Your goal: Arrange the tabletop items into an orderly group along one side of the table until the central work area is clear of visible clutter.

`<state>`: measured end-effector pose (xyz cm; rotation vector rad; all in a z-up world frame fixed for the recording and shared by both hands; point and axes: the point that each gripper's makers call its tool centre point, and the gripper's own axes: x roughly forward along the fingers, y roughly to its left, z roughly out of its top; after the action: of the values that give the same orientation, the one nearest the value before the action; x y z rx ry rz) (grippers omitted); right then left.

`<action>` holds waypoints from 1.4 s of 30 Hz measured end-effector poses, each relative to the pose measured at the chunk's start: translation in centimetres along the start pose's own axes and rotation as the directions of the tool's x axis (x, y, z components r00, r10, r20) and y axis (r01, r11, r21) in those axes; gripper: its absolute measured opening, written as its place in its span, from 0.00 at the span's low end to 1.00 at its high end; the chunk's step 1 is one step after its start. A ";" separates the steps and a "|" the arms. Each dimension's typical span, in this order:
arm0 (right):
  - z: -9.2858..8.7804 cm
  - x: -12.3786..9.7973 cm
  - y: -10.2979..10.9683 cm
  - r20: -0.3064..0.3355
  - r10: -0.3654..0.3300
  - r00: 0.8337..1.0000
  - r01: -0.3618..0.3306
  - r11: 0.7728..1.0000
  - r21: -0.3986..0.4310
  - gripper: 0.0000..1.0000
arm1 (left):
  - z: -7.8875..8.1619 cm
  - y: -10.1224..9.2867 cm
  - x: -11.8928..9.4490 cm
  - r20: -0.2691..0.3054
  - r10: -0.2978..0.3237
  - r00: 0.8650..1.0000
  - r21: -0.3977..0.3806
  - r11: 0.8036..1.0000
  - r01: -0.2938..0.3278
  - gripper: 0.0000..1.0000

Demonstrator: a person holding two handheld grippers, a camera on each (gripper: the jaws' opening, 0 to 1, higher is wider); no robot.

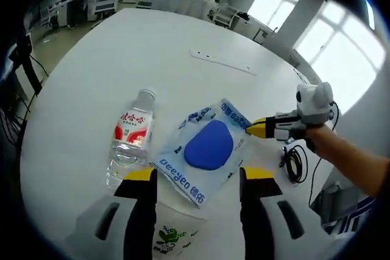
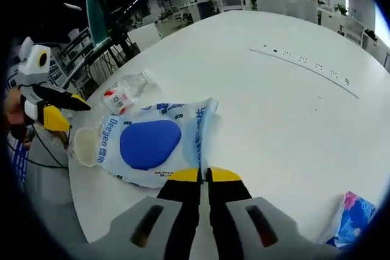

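Observation:
A blue-and-white plastic bag [image 1: 207, 147] with a blue pad inside lies flat on the white table [image 1: 183, 41]. A clear water bottle [image 1: 129, 138] with a red label lies on its side just left of the bag. My left gripper [image 1: 198, 173] is open, and a paper cup [image 1: 177, 235] with a green print stands between its fingers. My right gripper [image 1: 256, 127] comes in from the right, its yellow tips on the bag's corner. In the right gripper view, the right gripper [image 2: 203, 176] is shut on the bag's [image 2: 152, 144] near edge. The left gripper [image 2: 64, 109] hovers by the cup [image 2: 85, 144] and the bottle [image 2: 122, 95].
A colourful packet [image 2: 359, 217] lies near the table edge at the right. A black cable [image 1: 295, 162] lies coiled beside a person's arm [image 1: 347, 156]. A cable slot [image 2: 304, 62] crosses the table's far part. Desks and chairs stand beyond.

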<state>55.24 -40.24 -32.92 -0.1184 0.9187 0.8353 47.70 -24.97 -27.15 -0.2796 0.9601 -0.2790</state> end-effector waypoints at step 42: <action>-0.1 -0.5 -1.0 0.021 -0.009 1.000 0.009 1.000 0.019 0.00 | -2.4 2.9 5.2 -0.175 0.069 0.982 -0.038 0.996 -0.076 0.08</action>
<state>55.70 -41.25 -32.87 -0.0970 0.9056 0.8178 48.80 -24.40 -33.46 -0.2633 1.1475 -0.2177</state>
